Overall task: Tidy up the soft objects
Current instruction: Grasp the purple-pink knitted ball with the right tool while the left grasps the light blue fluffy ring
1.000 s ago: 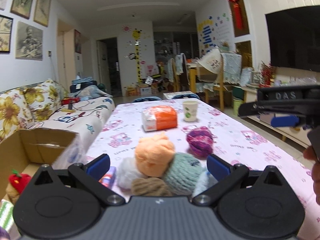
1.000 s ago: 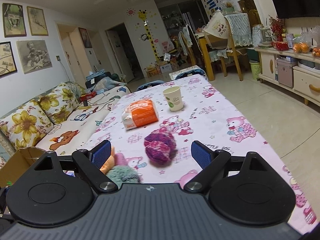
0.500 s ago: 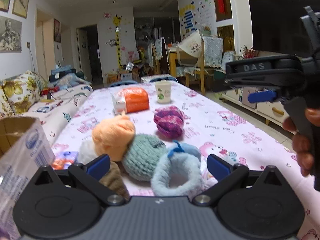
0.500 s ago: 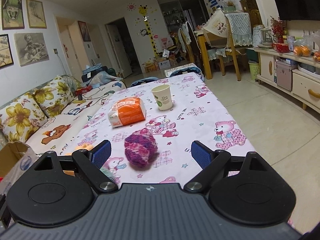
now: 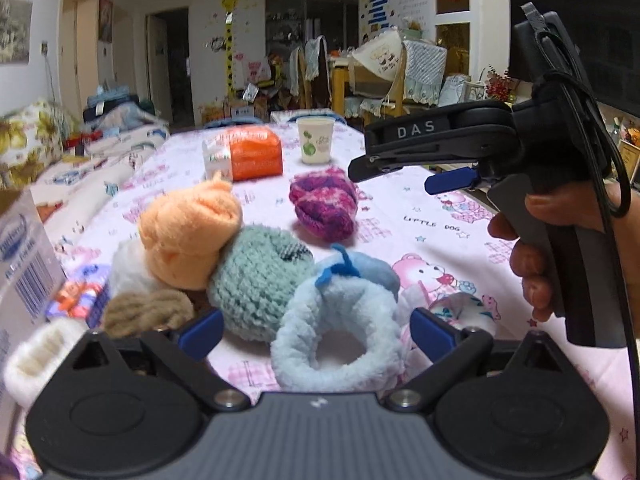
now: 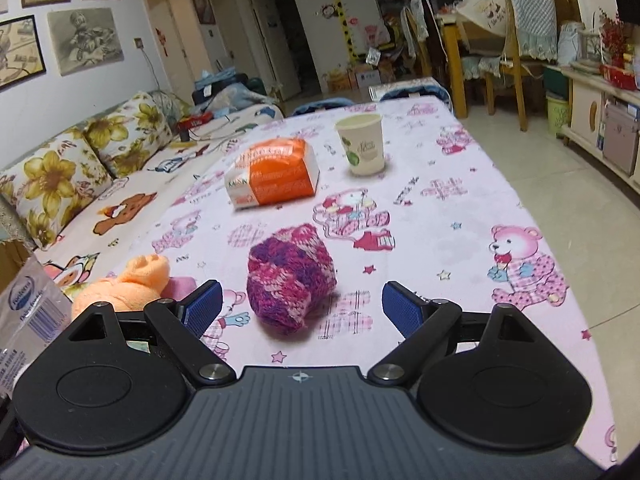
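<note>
Straddling a pale-blue ring, the left tool has just narrowed slightly; the right tool gapes around purple yarn, untouched.

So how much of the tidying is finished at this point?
Nothing looks sorted yet. The soft things lie loose on the table: the orange bundle, teal knit ball and pale blue fluffy ring in a heap, the purple knit piece apart. Both grippers are empty: the left gripper, just closing slightly, frames the ring; the right gripper frames the purple piece. All the picking up is left.
</note>
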Action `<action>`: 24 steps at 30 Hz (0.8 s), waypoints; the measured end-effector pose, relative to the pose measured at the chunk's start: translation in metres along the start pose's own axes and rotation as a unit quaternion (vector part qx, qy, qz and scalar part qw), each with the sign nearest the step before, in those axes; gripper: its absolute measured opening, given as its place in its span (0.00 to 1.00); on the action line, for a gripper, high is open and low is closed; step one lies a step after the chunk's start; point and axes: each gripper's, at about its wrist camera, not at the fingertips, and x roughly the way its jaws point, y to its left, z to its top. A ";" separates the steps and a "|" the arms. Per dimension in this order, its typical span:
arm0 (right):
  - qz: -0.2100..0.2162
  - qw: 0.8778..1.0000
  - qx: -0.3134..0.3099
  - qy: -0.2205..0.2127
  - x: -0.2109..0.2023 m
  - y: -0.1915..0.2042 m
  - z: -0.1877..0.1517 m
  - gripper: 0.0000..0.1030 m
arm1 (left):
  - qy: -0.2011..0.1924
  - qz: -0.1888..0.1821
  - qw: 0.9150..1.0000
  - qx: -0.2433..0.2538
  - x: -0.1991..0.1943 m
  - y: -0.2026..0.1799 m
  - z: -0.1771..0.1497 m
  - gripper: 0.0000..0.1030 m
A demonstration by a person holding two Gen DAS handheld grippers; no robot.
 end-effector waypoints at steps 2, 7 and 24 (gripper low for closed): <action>-0.001 1.000 -0.007 0.003 0.003 0.000 0.002 1.00 | 0.009 -0.002 1.000 -0.011 0.006 0.000 0.000 0.90; -0.002 1.000 -0.018 0.011 0.016 0.000 0.014 1.00 | 0.005 -0.004 1.000 -0.009 0.010 -0.004 -0.002 0.85; 0.029 0.998 0.010 0.056 0.055 -0.007 0.005 0.96 | 0.020 -0.029 0.999 -0.020 0.013 -0.004 -0.003 0.37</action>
